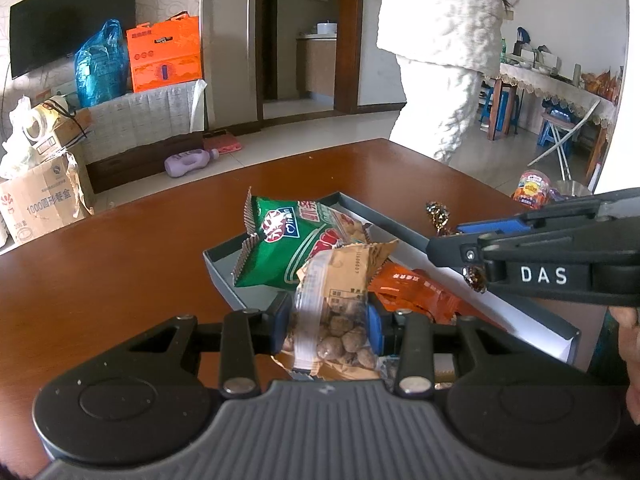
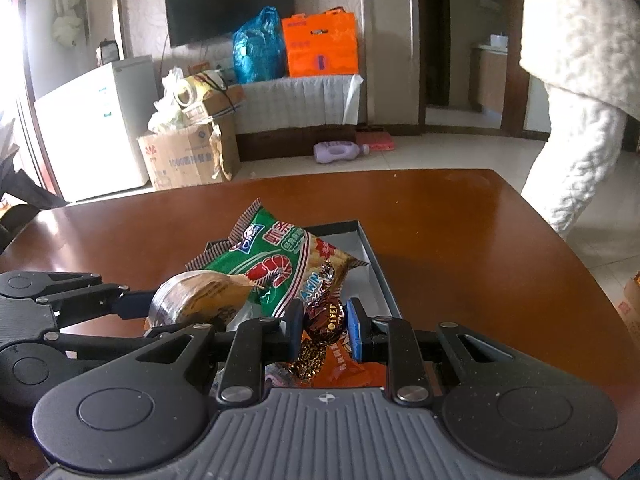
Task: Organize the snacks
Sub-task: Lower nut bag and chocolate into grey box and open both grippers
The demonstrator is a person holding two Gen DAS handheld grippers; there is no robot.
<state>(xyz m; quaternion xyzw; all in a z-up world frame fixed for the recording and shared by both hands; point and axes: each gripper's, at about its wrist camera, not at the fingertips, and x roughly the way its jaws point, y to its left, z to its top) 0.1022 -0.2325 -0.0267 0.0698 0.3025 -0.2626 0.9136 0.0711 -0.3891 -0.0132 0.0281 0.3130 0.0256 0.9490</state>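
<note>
— So, what does each claw have, nearest to the cameras?

— The left gripper (image 1: pixel 328 330) is pressed on a tan nut packet (image 1: pixel 340 300), clamped between its blue pads (image 1: pixel 375 328). The packet has a clear window and round brown pieces show through it. The right gripper (image 2: pixel 324 326) pinches a brown toffee candy (image 2: pixel 324 316) by its shiny wrapper.

— And where are these two things?

— Both are held above the near end of the gray box (image 1: pixel 218 264), which sits on the brown table (image 1: pixel 120 264).

— What is inside the box?

— An orange packet (image 1: pixel 416 292) lies under the grippers. Behind it a green shrimp-chip bag (image 1: pixel 288 252) leans partly over the box edge.

— Farther away?

— On the table beyond the box lies one more wrapped candy (image 1: pixel 438 216), and near the table's far right edge stands a colourful jar (image 1: pixel 534 188).
</note>
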